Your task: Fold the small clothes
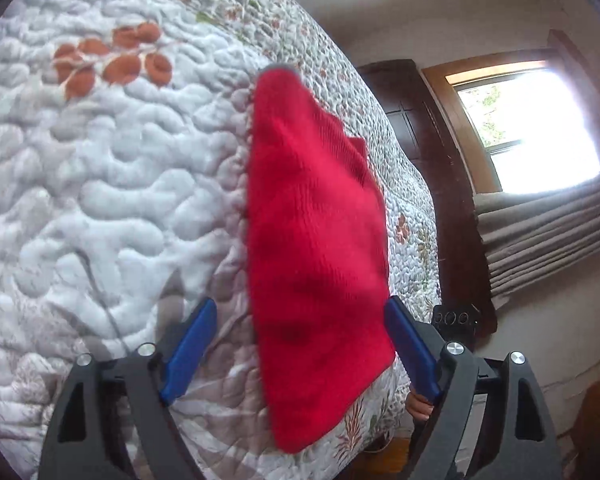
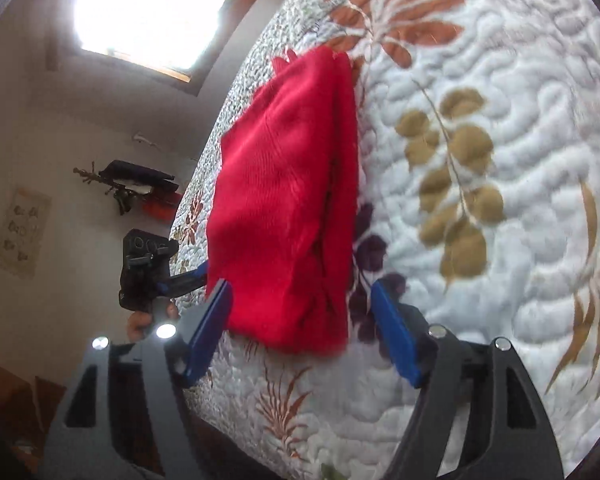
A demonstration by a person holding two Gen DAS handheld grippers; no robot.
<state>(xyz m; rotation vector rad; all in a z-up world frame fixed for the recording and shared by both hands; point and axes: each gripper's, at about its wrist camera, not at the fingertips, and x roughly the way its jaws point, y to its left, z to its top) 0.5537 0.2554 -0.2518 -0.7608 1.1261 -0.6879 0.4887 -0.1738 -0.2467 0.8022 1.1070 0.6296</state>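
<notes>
Red knit lies folded on the quilt near the bed's edge. Left gripper and right gripper both gape wide, 1 each side, holding nothing

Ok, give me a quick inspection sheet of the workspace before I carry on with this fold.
Surface: quilted bedspread with leaf prints, white ground, covering a bed.
Job's things: one red knit garment, already folded into a narrow stack, lying near the bed's edge; layered fold edges show in the right wrist view.
Clutter: nothing seen on the quilt.
Grippers: left gripper open, fingers either side of the garment's near end; right gripper open, likewise straddling it. Neither is closed on the cloth.
Cables: nothing seen.
Surroundings: bright window, grey curtain, dark wooden furniture, wall picture, dark items mounted on the wall.
</notes>
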